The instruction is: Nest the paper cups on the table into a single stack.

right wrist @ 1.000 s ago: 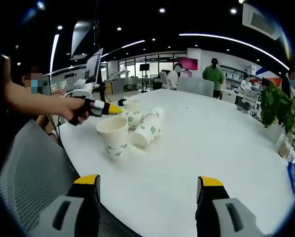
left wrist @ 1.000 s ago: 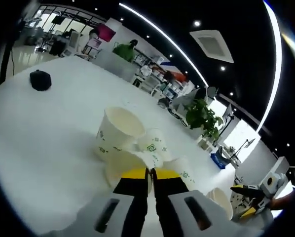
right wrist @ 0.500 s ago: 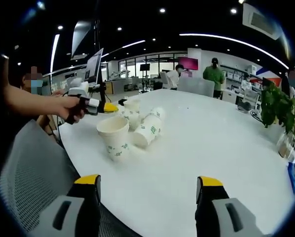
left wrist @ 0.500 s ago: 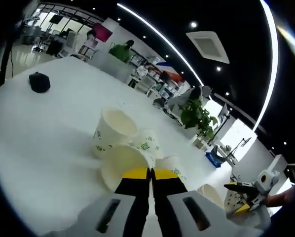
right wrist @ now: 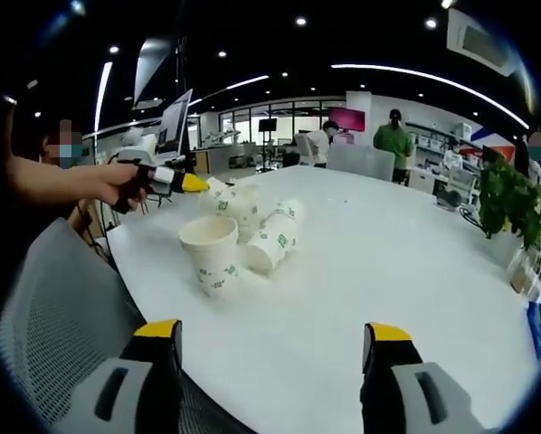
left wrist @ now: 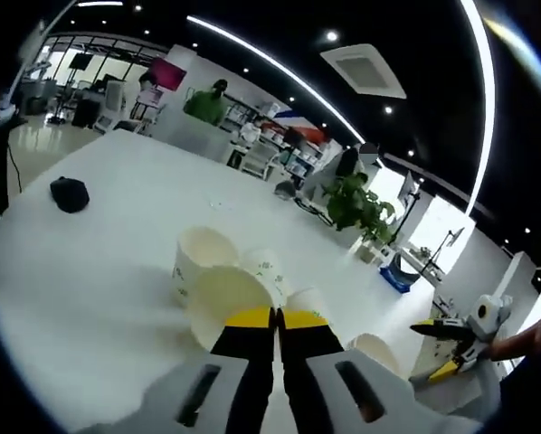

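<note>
My left gripper was clenched on the rim of a cup, lifting it just above the other cups clustered on the table. My right gripper hung released, well apart from them, over the table's near edge.

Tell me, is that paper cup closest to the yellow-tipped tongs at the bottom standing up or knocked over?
Standing upright: the nearest paper cup sits on the table with its open mouth facing up.
</note>
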{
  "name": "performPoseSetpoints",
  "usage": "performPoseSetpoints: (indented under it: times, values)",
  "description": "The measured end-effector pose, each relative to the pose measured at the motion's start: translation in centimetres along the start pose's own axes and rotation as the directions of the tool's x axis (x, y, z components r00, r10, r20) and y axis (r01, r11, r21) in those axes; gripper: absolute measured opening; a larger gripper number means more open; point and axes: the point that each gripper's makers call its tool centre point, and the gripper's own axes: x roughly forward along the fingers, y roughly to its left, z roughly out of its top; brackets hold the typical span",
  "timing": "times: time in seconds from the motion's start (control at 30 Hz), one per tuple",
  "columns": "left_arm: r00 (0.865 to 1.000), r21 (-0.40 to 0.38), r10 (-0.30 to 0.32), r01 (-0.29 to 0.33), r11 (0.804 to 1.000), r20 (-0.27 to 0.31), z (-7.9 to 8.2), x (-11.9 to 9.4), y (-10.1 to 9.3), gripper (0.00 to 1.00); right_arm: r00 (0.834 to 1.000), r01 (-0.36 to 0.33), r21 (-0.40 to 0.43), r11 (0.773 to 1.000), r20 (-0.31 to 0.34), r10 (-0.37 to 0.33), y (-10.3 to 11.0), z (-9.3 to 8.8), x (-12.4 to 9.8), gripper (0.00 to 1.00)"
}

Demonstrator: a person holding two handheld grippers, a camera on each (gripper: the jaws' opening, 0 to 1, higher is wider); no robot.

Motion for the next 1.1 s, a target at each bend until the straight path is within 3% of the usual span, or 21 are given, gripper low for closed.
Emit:
performPoseSetpoints:
  times: [0.4, 1.1]
  values:
    - [1.000, 0.080, -0.020, 0.022, 0.997, -0.018, 2.6, -1.6, -2.2, 0.00, 1.000, -0.007, -0.010, 1.000, 0.015, 0.007, 0.1, 0.2, 0.0, 0.87]
    - [0.992, 0.181, -0.079, 0.095, 0.979, -0.094, 3.8, -2.9, -6.7, 0.00, 1.000, -0.012, -0.020, 1.000, 0.027, 0.012, 0.3, 0.4, 0.0, 0.93]
